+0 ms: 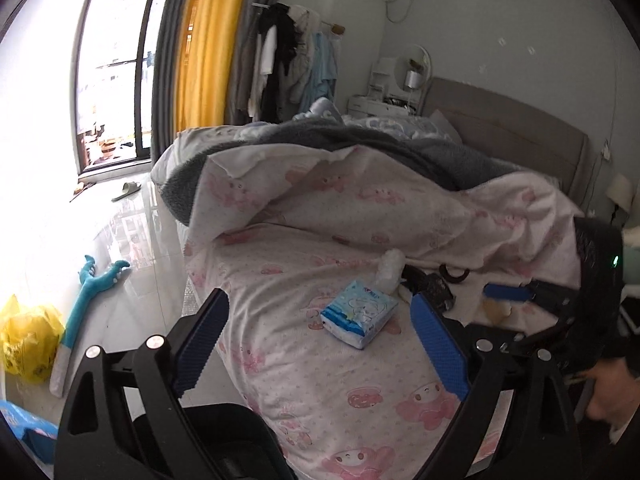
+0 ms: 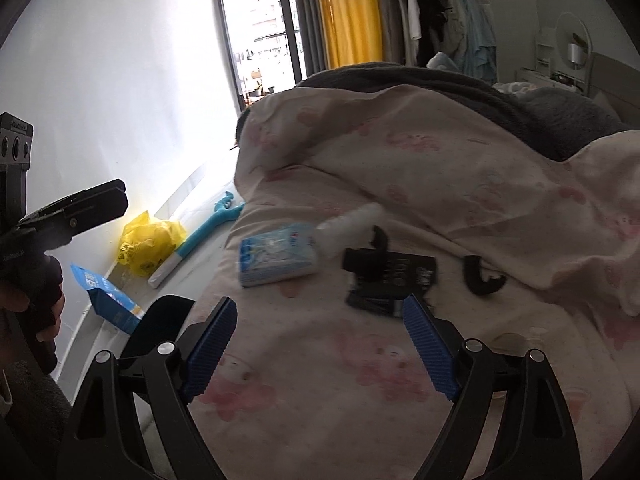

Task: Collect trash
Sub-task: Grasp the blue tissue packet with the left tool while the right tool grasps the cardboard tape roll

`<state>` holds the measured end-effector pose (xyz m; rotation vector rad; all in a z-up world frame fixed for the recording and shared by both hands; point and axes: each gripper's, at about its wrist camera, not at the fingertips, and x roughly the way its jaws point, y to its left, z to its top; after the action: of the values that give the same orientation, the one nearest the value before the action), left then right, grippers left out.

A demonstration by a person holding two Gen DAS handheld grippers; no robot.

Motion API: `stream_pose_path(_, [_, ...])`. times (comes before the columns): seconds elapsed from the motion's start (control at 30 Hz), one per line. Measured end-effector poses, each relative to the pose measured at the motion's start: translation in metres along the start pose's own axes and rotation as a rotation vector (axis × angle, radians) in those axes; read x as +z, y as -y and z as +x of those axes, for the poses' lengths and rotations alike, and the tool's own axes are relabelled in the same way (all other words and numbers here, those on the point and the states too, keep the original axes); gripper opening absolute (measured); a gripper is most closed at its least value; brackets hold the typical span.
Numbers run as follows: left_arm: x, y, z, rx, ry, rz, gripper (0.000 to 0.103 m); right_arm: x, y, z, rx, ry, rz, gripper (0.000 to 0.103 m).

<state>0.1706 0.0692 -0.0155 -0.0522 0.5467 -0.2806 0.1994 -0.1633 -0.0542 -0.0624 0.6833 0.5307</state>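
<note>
Left of the tissue pack (image 2: 276, 254) (on the pink-print bedsheet (image 1: 320, 380)): left gripper (image 1: 320, 320) spread wide, nothing held. Right of the pack: white crumpled wad (image 2: 352, 226), black wrapper (image 2: 390, 276), right gripper (image 2: 320, 316) likewise released, empty.

We cannot read the print on the black packet (image 2: 390, 280), smeared by blur in the right wrist view, while the left wrist view hides most of it behind a blue finger (image 1: 438, 344) and cuts the blue box (image 1: 24, 426) at its edge.
</note>
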Motion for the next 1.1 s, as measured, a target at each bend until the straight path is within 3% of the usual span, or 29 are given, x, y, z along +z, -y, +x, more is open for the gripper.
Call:
stream_pose_path(0.3, [-0.005,0.020,0.051,-0.059,-0.075,0.145,0.096,-0.008,0.041,-0.013,-0.080,-0.006,0.023,0.087])
stream_pose_path(0.53, [-0.004,0.025,0.086,-0.107,-0.111,0.181,0.096,-0.015,0.071,-0.016,-0.120,-0.025,0.068,0.088])
stream_pose_path(1.0, [-0.014,0.034,0.129,-0.134,-0.195,0.253,0.096,-0.033,0.111,-0.011,-0.114,-0.091,0.179,0.090])
stream_pose_path(1.1, [-0.018,0.038,0.136,-0.103,-0.223,0.281,0.096,-0.034,0.112,-0.009,-0.097,-0.093,0.187,0.090])
